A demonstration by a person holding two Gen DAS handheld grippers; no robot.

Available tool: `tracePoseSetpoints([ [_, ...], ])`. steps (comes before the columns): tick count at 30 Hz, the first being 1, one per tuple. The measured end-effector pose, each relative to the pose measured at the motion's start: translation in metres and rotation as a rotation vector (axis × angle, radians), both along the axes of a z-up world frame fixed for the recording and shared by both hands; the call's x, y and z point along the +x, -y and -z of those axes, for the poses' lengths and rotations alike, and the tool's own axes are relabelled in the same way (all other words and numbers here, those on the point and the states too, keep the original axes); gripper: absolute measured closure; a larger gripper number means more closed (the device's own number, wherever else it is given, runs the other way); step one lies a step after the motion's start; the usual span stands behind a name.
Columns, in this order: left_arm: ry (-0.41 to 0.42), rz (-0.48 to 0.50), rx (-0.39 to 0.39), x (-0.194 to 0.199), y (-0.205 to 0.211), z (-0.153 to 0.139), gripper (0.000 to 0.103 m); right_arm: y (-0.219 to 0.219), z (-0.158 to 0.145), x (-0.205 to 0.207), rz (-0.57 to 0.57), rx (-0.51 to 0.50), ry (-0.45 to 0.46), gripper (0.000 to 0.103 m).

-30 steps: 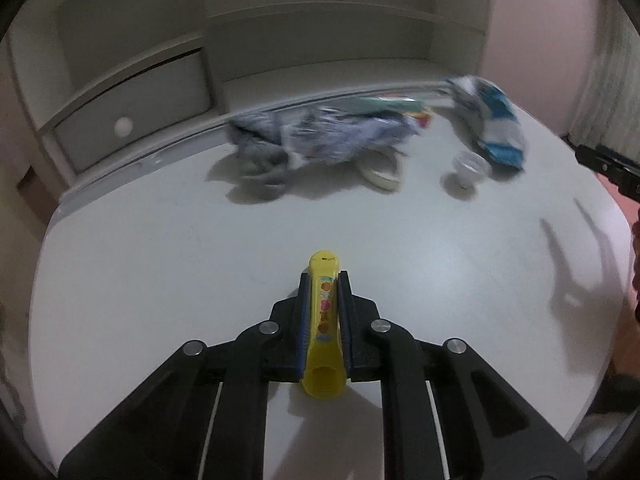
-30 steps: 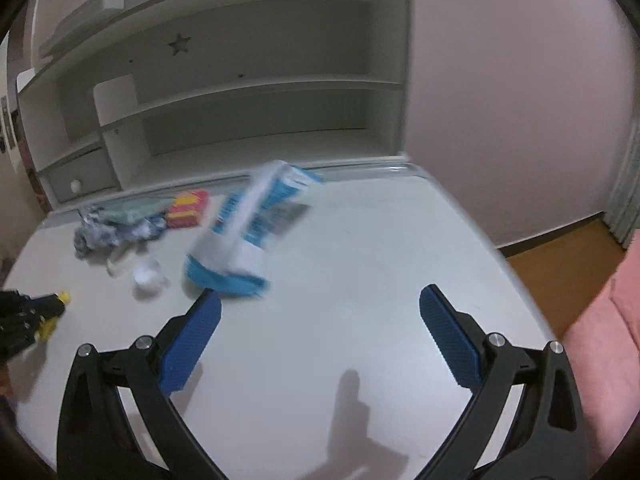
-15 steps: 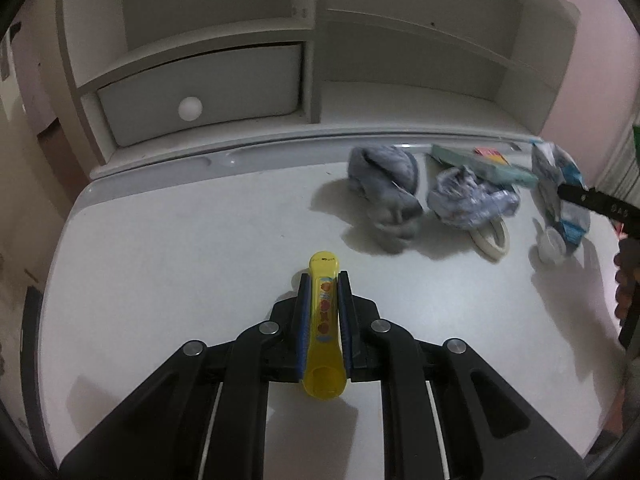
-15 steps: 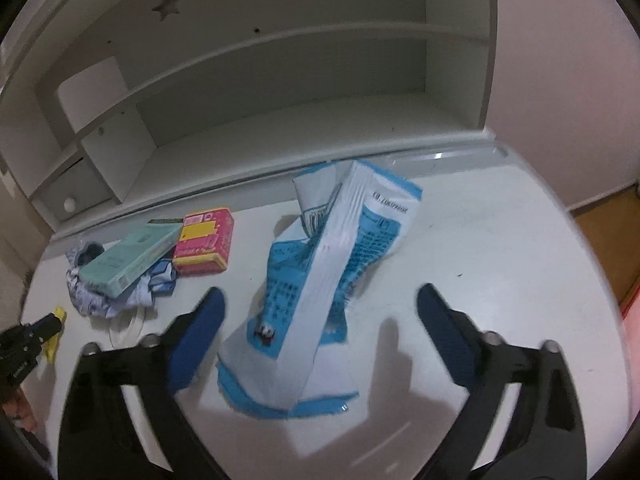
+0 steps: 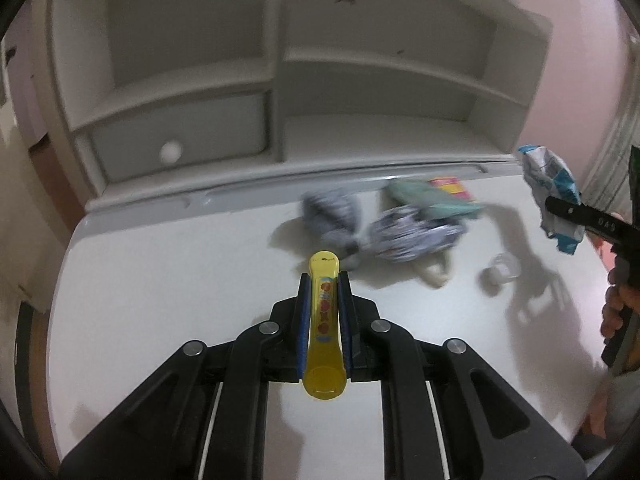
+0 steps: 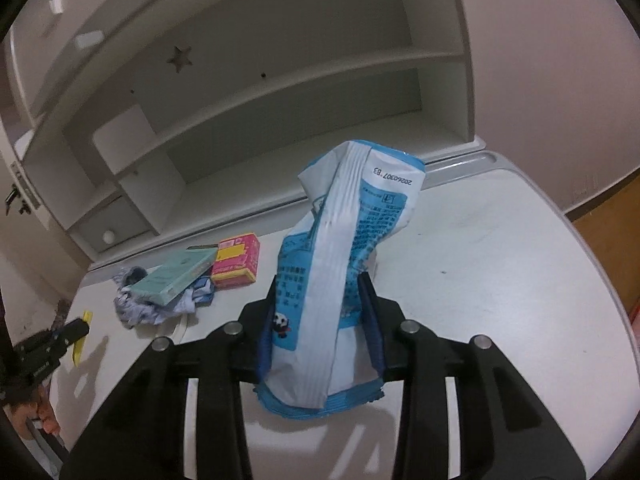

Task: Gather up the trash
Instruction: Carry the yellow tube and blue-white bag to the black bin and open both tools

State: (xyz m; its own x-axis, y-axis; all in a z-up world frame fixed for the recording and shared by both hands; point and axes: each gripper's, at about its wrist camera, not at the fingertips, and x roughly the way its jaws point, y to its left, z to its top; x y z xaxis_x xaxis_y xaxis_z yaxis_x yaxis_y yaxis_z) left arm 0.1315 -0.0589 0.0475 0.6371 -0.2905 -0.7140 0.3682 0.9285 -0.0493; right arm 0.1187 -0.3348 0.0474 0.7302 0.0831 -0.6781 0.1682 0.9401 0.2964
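White desk [image 6: 500,248] — right claw [image 6: 320,320] clamps blue-and-white bag [image 6: 344,240].

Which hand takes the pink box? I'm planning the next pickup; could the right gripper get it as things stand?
Probably not yet: the right gripper is shut on the blue-and-white bag, so its jaws are full. The pink box itself lies exposed on the table, with a teal box beside it.
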Motion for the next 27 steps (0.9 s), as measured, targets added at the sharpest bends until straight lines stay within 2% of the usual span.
tracePoseSetpoints([
  [4,0.032,0.097,-0.009,-0.016,0.049,-0.018,0.091,0.027,-0.013,-0.039,0.032,0.019,0.049,0.066],
  [7,0.059,0.217,-0.032,-0.036,0.106,-0.034,0.091,0.058,-0.030,-0.080,0.089,0.011,0.098,0.066],
  [10,0.068,0.393,-0.046,-0.068,0.181,-0.041,0.091,0.102,-0.042,-0.135,0.200,-0.032,0.129,0.066],
  [11,0.065,0.490,-0.048,-0.089,0.220,-0.041,0.091,0.122,-0.044,-0.161,0.253,-0.040,0.132,0.066],
  [12,0.060,0.546,-0.049,-0.101,0.241,-0.040,0.091,0.138,-0.045,-0.180,0.294,-0.045,0.131,0.066],
  [15,0.009,0.781,-0.060,-0.161,0.325,-0.028,0.091,0.191,-0.037,-0.252,0.418,-0.015,0.106,0.066],
  [17,-0.065,0.955,-0.052,-0.213,0.379,-0.008,0.091,0.221,-0.022,-0.293,0.480,0.012,0.049,0.066],
  [19,-0.119,1.055,-0.026,-0.247,0.411,0.013,0.091,0.250,0.006,-0.335,0.538,0.067,-0.037,0.066],
  [21,-0.208,1.137,0.025,-0.282,0.444,0.050,0.091,0.271,0.043,-0.365,0.574,0.151,-0.125,0.066],
  [22,-0.241,1.152,0.056,-0.294,0.456,0.070,0.091,0.282,0.064,-0.378,0.583,0.206,-0.170,0.066],
  [24,-0.327,1.168,0.177,-0.316,0.482,0.135,0.091,0.297,0.117,-0.398,0.599,0.316,-0.274,0.066],
  [25,-0.400,1.155,0.224,-0.318,0.494,0.172,0.091,0.301,0.144,-0.403,0.602,0.365,-0.323,0.066],
  [27,-0.521,1.097,0.285,-0.313,0.510,0.228,0.091,0.311,0.204,-0.413,0.610,0.487,-0.432,0.066],
])
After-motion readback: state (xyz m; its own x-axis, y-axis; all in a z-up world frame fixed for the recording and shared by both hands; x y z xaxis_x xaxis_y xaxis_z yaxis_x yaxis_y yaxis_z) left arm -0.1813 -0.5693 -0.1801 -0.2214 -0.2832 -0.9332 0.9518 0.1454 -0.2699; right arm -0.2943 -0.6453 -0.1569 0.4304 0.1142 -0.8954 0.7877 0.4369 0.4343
